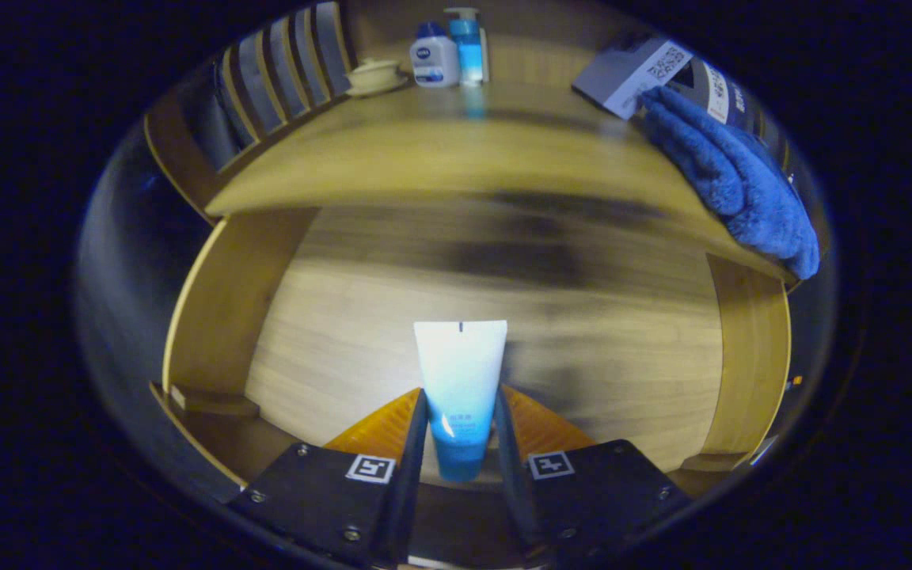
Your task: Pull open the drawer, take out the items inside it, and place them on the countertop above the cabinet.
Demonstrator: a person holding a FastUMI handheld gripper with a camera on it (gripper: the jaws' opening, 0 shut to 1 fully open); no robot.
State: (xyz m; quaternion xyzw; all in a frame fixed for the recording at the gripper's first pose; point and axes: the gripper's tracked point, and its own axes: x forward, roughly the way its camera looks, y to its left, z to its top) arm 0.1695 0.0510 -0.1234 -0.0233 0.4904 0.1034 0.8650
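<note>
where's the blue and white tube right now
In the gripper view the tube is clamped between the gripper fingers, over the open drawer and below the countertop.

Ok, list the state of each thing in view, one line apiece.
Gripper: jaws shut on the tube.
Tube: held between the jaws, crimped end ahead, over the drawer.
Drawer: pulled open.
Blue towel: draped over the countertop edge.
Countertop: carries two bottles upright, a small dish, a box lying flat.
</note>
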